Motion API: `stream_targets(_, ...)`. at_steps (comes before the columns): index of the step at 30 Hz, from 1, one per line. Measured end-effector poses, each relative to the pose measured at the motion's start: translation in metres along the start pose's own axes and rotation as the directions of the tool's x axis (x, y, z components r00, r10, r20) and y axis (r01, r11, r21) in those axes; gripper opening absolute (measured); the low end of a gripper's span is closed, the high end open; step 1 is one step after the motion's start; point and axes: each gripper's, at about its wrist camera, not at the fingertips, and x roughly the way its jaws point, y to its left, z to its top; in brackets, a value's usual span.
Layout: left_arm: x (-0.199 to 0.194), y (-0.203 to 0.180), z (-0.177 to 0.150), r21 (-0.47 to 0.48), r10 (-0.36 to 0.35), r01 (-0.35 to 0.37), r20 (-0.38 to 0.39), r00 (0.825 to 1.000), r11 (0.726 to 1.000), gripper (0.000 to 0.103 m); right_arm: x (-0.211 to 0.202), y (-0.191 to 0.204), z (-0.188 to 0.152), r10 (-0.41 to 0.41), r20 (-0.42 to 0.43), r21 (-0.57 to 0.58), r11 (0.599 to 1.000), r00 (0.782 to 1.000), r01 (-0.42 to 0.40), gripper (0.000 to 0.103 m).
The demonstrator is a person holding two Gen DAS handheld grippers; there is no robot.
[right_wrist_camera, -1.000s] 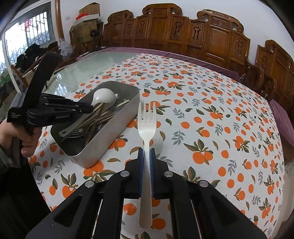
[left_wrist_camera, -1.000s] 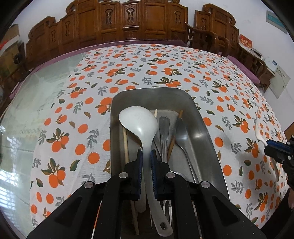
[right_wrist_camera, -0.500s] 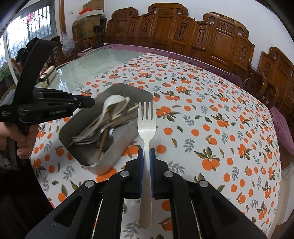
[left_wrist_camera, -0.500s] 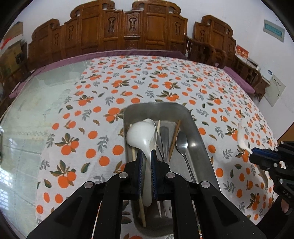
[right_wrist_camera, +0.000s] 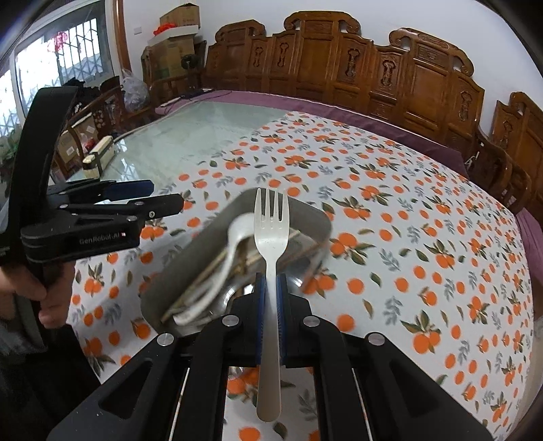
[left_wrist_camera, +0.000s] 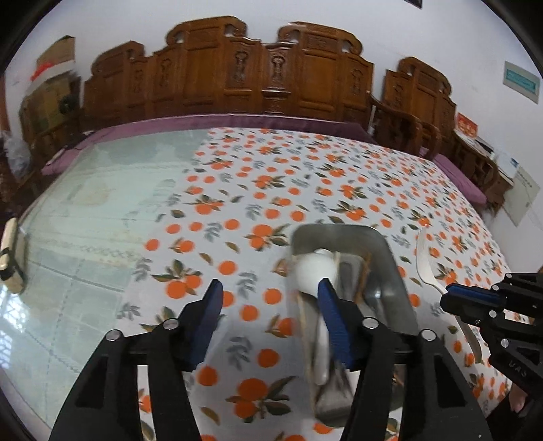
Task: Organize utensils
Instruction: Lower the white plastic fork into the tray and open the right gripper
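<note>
Two claws work near the metal tray (right_wrist_camera: 319, 220) on the worktop (left_wrist_camera: 237, 190). Right claw (right_wrist_camera: 270, 319) pinches the white fork (right_wrist_camera: 271, 237) by its handle, tines above the tray, likely to drop it in. Left claw (left_wrist_camera: 268, 305) is opening with nothing between its pads; the white ladle (left_wrist_camera: 314, 271) lies in the tray. A second ago the left claw was clamped on that ladle, and the fork sat beside the tray.

cloth (left_wrist_camera: 271, 176) — white with oranges, over half the table | glass top (left_wrist_camera: 101, 190) bare beside it | carved wooden chairs (right_wrist_camera: 390, 74) along the wall | cardboard boxes (right_wrist_camera: 176, 30) stacked — far corner | barred window (right_wrist_camera: 68, 54)
</note>
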Motion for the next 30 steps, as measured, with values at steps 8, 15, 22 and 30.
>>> stream_targets(8,-0.003,0.02,0.003,-0.034,0.044,-0.043,0.024,0.999,0.998,0.086,0.02,0.011,0.012,0.027,0.0,0.017,0.999,1.0,-0.027,0.008)
stream_targets(15,-0.003,0.032,0.003,-0.055,0.071,-0.069,0.021,0.997,0.996,0.089,0.053,0.008,0.021,0.054,-0.018,0.089,0.995,0.998,-0.052,0.008)
stream_targets(22,-0.004,0.032,0.003,-0.059,0.067,-0.066,0.015,0.998,0.996,0.089,0.084,0.004,0.023,0.036,-0.062,0.127,0.992,0.997,-0.028,0.008)
stream_targets(30,-0.002,0.03,0.003,-0.056,0.066,-0.066,0.006,0.998,0.996,0.089,0.092,-0.001,0.019,-0.004,-0.084,0.141,0.99,0.996,0.016,0.009)
